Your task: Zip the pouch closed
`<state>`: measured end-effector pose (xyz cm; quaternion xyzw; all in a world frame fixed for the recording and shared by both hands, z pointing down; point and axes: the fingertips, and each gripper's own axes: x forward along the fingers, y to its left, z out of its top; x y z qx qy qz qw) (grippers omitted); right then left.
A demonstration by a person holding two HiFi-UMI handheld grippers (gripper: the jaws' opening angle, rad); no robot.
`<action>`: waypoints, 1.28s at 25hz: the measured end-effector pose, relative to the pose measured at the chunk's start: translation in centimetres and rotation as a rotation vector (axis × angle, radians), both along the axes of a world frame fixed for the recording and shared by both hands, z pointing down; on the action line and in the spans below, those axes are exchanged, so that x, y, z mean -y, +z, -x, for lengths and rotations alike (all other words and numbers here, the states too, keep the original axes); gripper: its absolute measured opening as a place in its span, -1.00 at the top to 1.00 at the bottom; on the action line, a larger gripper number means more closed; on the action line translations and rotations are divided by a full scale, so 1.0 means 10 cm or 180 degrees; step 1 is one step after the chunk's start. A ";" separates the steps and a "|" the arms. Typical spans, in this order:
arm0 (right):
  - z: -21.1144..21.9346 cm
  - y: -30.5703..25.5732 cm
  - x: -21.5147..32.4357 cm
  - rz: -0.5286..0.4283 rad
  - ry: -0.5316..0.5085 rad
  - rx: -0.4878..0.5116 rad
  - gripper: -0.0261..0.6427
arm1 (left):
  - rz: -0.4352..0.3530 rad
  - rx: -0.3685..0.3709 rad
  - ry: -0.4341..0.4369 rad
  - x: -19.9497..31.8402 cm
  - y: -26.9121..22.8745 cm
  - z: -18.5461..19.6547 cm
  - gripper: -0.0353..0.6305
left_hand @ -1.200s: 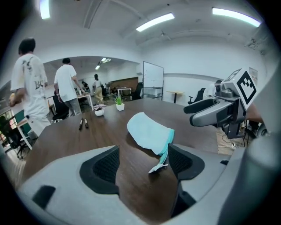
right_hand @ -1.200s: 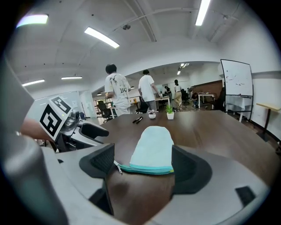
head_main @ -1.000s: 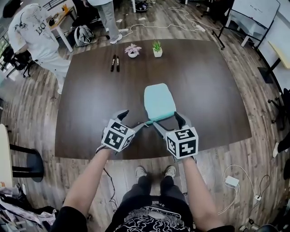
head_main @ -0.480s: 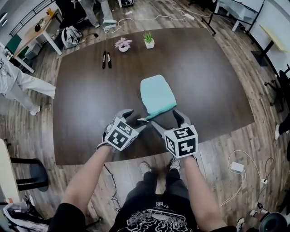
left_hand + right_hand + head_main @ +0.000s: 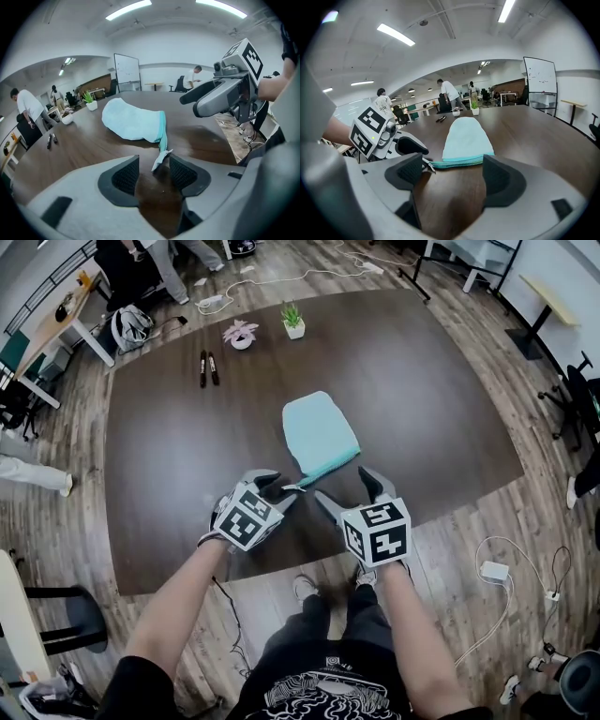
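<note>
Twin hand-held grippers close in on a pale blue pouch [image 5: 319, 432] from the near edge of a dark wooden table [image 5: 169, 446], the person leaning over it. The pouch lies flat near the table's middle, its rounded end toward 12 o'clock and its teal zipper edge [image 5: 457, 162] turned to 6 o'clock, within reach of both tools. Two markers [image 5: 207, 367] and two small potted plants [image 5: 293, 322] sit well apart from it at 11 o'clock, out of the work.

The right gripper [image 5: 342, 486] hangs at the pouch's 5 o'clock with its jaws spread wide and nothing in them. The zipper edge lies just ahead of its pads, so it looks set to run the slider once the other end is anchored.

The left gripper [image 5: 278, 487] works at 7 o'clock, tilted down toward the tabletop. Its jaws have just been closing and now stand at a middling gap, with the zipper's loose end tab [image 5: 161, 158] lying between them, close to one pad. No firm pinch shows yet. Pinning that tab would likely keep the soft fabric from bunching when the zipper is drawn.
</note>
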<state>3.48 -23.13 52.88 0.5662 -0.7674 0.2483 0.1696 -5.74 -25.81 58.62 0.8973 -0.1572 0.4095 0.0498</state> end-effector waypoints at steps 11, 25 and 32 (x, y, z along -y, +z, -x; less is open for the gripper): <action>-0.01 -0.01 0.01 0.0007 0.0076 0.0001 -0.28 | -0.0050 0.0125 0.0321 -0.04 0.04 0.01 0.56; 0.00 0.03 -0.07 0.0036 0.0153 0.0015 -0.28 | -0.0157 0.0110 0.0490 -0.06 0.08 -0.03 0.68; -0.03 0.03 -0.10 0.0039 0.0182 0.0018 -0.27 | -0.0129 0.0065 0.0526 -0.07 0.04 -0.08 0.79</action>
